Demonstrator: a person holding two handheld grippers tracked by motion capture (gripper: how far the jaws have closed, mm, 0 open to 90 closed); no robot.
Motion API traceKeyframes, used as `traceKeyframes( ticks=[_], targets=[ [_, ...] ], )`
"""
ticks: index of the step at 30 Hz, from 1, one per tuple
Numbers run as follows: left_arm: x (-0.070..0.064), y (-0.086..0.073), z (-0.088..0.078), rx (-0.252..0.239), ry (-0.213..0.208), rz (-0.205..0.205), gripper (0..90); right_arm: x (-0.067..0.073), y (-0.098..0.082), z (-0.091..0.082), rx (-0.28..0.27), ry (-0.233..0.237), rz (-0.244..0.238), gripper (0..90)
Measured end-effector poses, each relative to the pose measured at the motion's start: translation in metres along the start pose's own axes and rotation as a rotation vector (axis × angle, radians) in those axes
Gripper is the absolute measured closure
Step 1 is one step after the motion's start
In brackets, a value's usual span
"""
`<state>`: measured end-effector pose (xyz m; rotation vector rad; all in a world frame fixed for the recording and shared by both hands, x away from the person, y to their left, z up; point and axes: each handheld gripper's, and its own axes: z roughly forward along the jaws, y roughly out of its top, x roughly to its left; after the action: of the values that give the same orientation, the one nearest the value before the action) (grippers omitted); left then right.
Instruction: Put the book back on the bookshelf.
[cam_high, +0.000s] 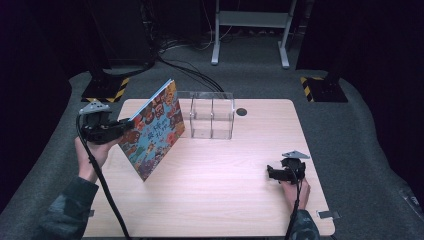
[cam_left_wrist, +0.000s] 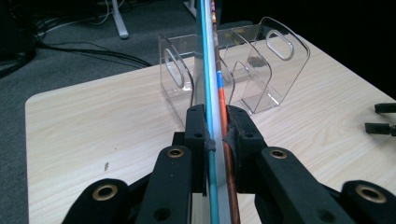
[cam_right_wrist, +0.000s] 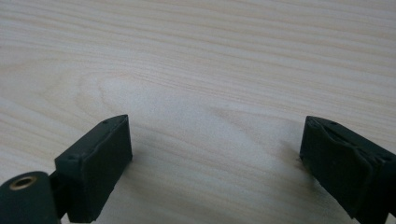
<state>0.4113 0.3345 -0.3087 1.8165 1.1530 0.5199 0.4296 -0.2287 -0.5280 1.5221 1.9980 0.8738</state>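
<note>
- The left gripper (cam_high: 120, 128), at the left of the high view, pinches a colourful picture book (cam_high: 154, 129) by its edge; the book stands tilted, lower corner near the table (cam_high: 225, 200).
- A clear acrylic rack (cam_high: 212, 115) waits empty just right of the book, upper centre.
- Judged: book lifted, slotting into the rack not yet done.
- The right gripper (cam_high: 276, 173) rests lower right, jaws spread, holding nothing.

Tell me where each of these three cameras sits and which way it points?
High view: above the person's side, looking forward and down on the table; both forearms and tongs show.
Left gripper view: rides the left tongs, looking along jaws shut on the book toward the clear rack.
Right gripper view: rides the right tongs, facing down at bare tabletop between open jaws.
Shared: high and left views both show book and rack.
</note>
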Motion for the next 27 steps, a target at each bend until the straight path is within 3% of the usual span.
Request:
traceKeyframes(
  ticks=[7, 10, 17, 23, 27],
  targets=[
    [-0.002, 0.001, 0.0, 0.008, -0.024, 0.008, 77.8, 0.0, 0.0, 0.0, -0.002, 0.001, -0.005, 8.8],
    [-0.002, 0.005, 0.002, 0.045, -0.063, 0.017, 71.0, 0.0, 0.0, 0.0, -0.002, 0.002, -0.005, 8.9],
    [-0.001, 0.019, 0.016, 0.132, -0.068, 0.054, 58.0, 0.0, 0.0, 0.0, -0.003, 0.003, -0.005, 9.1],
    [-0.001, 0.026, 0.022, 0.156, -0.072, 0.065, 57.3, -0.001, 0.0, 0.0, -0.004, 0.007, -0.005, 9.3],
    [-0.001, 0.029, 0.023, 0.166, -0.043, 0.07, 61.2, -0.001, 0.0, 0.0, -0.004, 0.008, -0.005, 9.5]
  ],
)
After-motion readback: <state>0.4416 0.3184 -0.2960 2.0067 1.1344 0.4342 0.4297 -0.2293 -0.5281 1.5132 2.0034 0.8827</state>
